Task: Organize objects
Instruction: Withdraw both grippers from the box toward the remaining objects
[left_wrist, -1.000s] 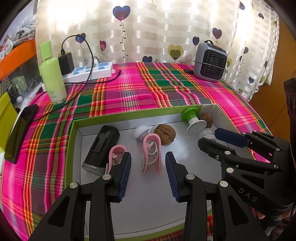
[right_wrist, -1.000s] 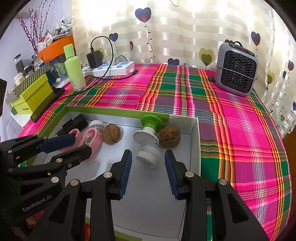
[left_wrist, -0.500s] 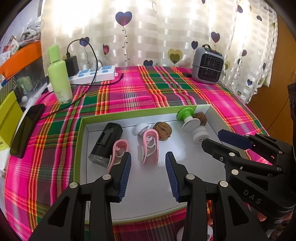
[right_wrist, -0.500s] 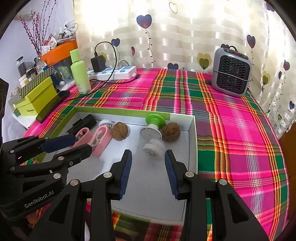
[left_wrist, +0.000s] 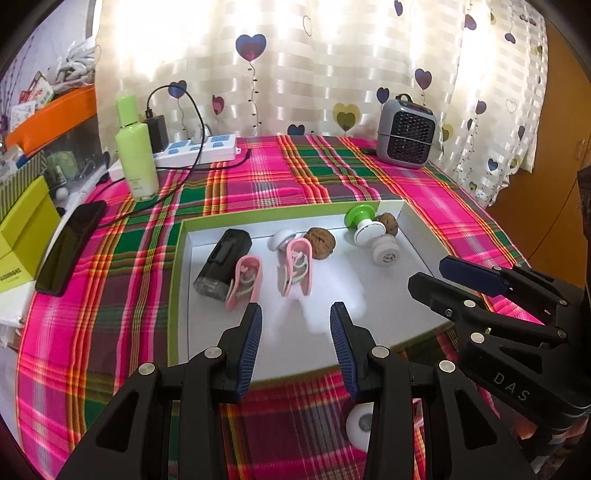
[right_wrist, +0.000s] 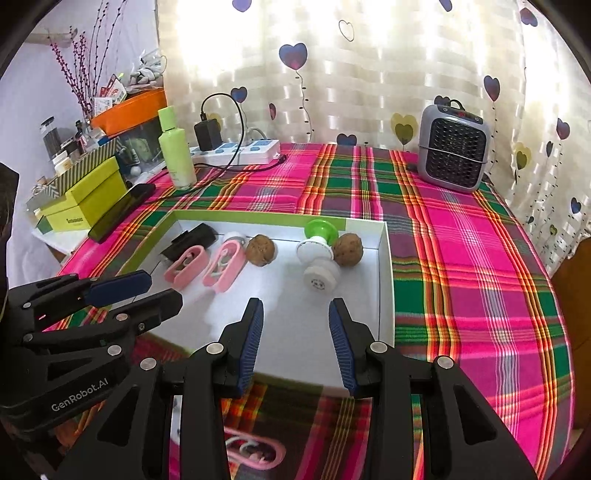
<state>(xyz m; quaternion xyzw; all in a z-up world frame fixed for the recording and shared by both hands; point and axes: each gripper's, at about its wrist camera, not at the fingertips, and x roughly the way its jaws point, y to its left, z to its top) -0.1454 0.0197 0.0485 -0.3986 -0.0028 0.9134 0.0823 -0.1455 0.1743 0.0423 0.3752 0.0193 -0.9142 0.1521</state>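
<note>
A white tray with a green rim (left_wrist: 258, 218) (right_wrist: 384, 258) lies on the plaid cloth. In it are a black device (left_wrist: 223, 264), two pink clips (left_wrist: 245, 282) (left_wrist: 299, 269), two walnuts (left_wrist: 320, 239) (right_wrist: 348, 249), a green-and-white knob (left_wrist: 360, 221) and white caps (left_wrist: 385, 252). My left gripper (left_wrist: 295, 332) is open and empty over the tray's near part. My right gripper (right_wrist: 295, 328) is open and empty over the tray's near right part. A white disc (left_wrist: 360, 424) and a pink clip (right_wrist: 255, 454) lie on the cloth in front of the tray.
A green bottle (left_wrist: 135, 147), a power strip with a charger (left_wrist: 195, 147) and a small grey heater (left_wrist: 406, 134) stand at the back. A black phone (left_wrist: 72, 245) and a yellow-green box (left_wrist: 22, 236) lie at the left.
Both grippers have pulled back toward me and risen, so the tray looks smaller and farther. The cloth in front of the tray, with a white disc and a pink clip, has come into view.
</note>
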